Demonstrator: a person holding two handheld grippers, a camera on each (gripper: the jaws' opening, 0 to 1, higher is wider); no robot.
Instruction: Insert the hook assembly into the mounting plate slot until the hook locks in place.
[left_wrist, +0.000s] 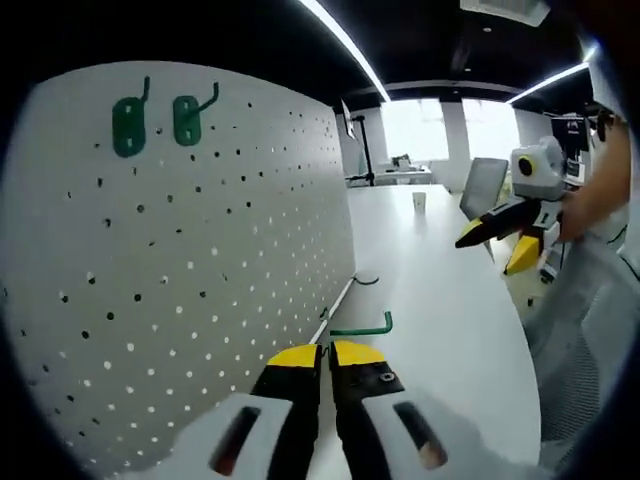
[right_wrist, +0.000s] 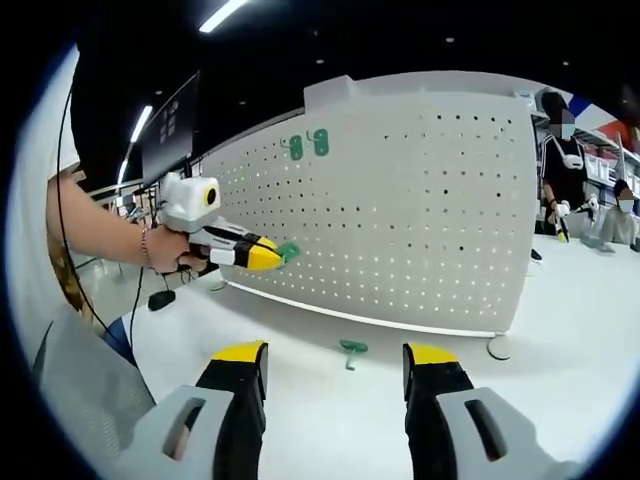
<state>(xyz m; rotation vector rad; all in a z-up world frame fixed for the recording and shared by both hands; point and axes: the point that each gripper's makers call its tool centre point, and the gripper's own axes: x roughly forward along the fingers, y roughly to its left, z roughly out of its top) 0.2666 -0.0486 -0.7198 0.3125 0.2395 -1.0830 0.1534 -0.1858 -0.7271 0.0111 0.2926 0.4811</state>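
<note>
We see a white desk (right_wrist: 560, 400) carrying an upright white pegboard (left_wrist: 190, 260), the mounting plate here, its rows of holes running the length of the desk. Two green hooks (left_wrist: 160, 120) already hang side by side high on it.

Our left gripper (left_wrist: 326, 358) has its yellow-tipped fingers (left_wrist: 295, 357) pressed together on a green hook (left_wrist: 365, 328); in the right gripper view that gripper (right_wrist: 268, 254) carries the hook's green plate (right_wrist: 288, 252) at its tip, just beside or touching the board's face, we cannot tell which. In the left gripper view the hook's wire runs sideways across the fingers, its end bent upward. We judge the pegboard holes lie ahead and slightly to the left of these fingers, so the left hand is the nearer one for the push.

Our right gripper (right_wrist: 335, 365) stands back with fingers wide apart, holding nothing. Another green hook (right_wrist: 351, 349) lies on the desk between them, near the board's foot.
</note>
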